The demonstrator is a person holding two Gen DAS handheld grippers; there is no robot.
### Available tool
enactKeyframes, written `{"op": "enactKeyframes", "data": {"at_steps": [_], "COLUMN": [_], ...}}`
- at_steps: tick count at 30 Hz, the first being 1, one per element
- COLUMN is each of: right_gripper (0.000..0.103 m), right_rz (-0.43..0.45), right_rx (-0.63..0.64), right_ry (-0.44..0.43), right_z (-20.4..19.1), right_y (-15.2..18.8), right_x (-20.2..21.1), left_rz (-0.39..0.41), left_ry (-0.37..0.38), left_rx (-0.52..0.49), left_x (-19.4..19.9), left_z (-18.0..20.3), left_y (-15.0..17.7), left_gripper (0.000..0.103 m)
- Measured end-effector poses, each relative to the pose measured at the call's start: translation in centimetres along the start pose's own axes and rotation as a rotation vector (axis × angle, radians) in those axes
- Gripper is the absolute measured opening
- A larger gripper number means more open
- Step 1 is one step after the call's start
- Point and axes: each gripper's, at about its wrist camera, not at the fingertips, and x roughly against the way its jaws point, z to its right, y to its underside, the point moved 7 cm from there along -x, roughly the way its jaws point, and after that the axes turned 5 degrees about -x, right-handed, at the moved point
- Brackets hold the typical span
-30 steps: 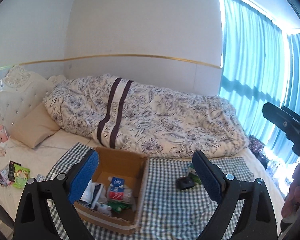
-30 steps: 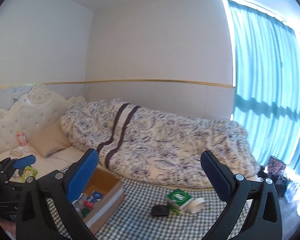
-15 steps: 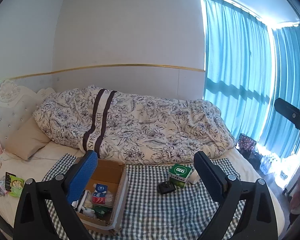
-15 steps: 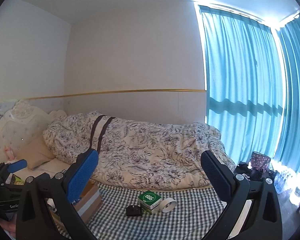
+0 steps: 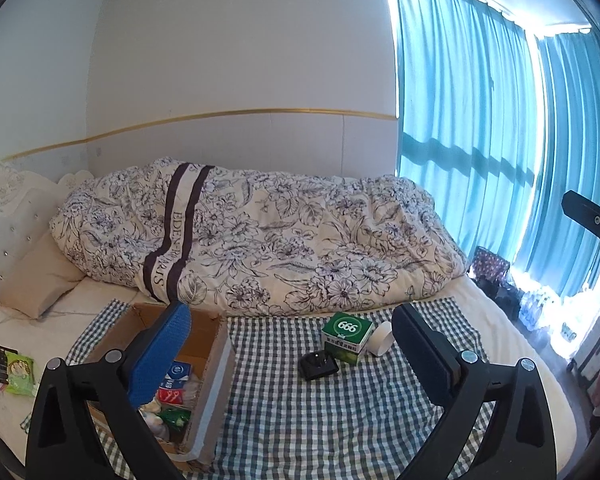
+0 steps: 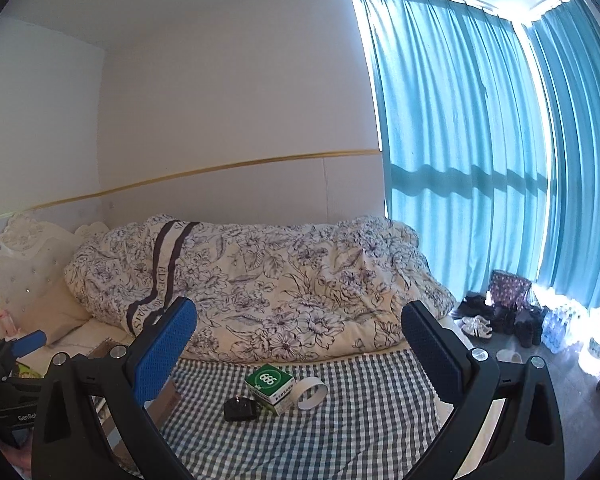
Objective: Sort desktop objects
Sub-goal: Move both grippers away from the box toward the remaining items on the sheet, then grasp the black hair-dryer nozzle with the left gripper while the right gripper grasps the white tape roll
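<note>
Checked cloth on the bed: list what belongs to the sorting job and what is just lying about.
Job:
- cardboard box, part-filled
- green box
- black object
- white tape roll
- checked cloth

Lying about:
- floral duvet
- pillow
- snack packets
- shoes

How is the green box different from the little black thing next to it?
The green box is bright green and white with "666" printed on top; the black thing is plain black all over. The green box stands taller and blocky; the black thing sits low and flat. The green box is bigger, and the black thing lies nearer the cameras. Both rest on the checked cloth, outside the cardboard box.
</note>
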Motion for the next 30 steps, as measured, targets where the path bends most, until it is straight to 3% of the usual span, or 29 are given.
{"op": "enactKeyframes", "data": {"at_steps": [20,30], "right_gripper": [0.103,0.103], "right_rz": [-0.279,-0.398], "right_rx": [-0.17,-0.205], "right_ry": [0.042,0.05], "right_z": [7.6,8.7], "right_y": [11.0,17.1], "right_x": [-15.0,-22.3], "left_rz": [-0.224,-0.339], "left_ry": [-0.002,0.026], "left_rx": [-0.005,-0.022], "left_x": [-15.6,-23.6], "left_z": [2.0,3.8], "left_y": [8.8,14.3], "left_gripper": [0.103,0.103]}}
